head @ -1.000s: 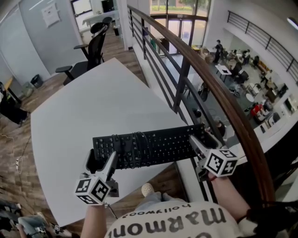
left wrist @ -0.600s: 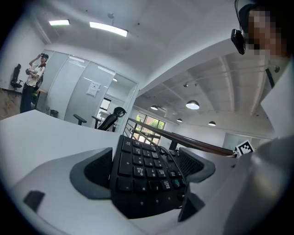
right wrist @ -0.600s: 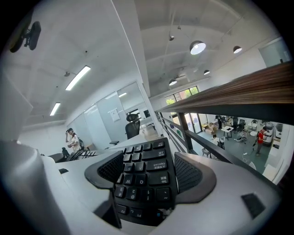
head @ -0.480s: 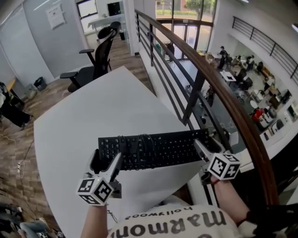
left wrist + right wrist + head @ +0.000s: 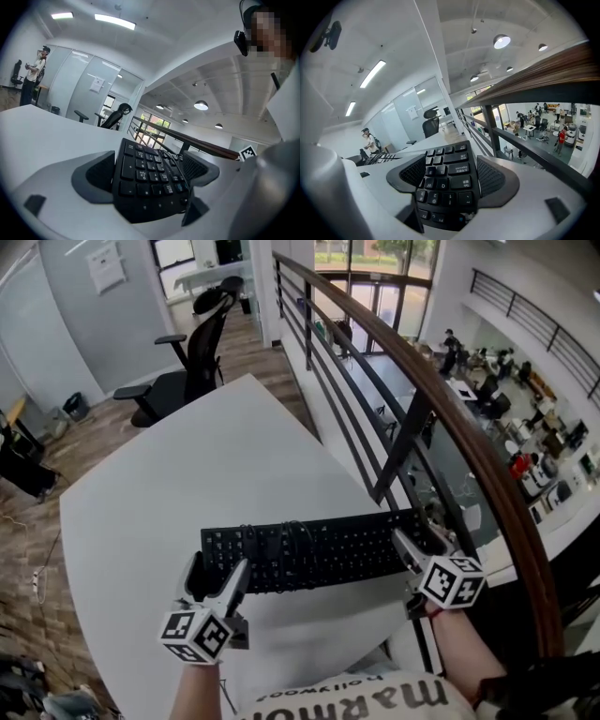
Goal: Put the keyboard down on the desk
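Note:
A black keyboard (image 5: 319, 549) hangs level across the near part of the white desk (image 5: 187, 456), with a coiled cable (image 5: 286, 540) lying on its keys. My left gripper (image 5: 214, 579) is shut on the keyboard's left end. My right gripper (image 5: 418, 542) is shut on its right end, which sits by the desk's right edge. In the left gripper view, the left gripper (image 5: 147, 173) has both pads pressed against the keyboard (image 5: 145, 180). The right gripper (image 5: 450, 180) clamps the keyboard (image 5: 447, 173) the same way. I cannot tell whether the keyboard touches the desk.
A dark railing with a wooden handrail (image 5: 441, 418) runs close along the desk's right side, with a lower floor beyond it. A black office chair (image 5: 187, 362) stands at the desk's far end. A person (image 5: 33, 70) stands far off to the left.
Both grippers have carried the keyboard a little farther in over the desk top. Both grips are unchanged.

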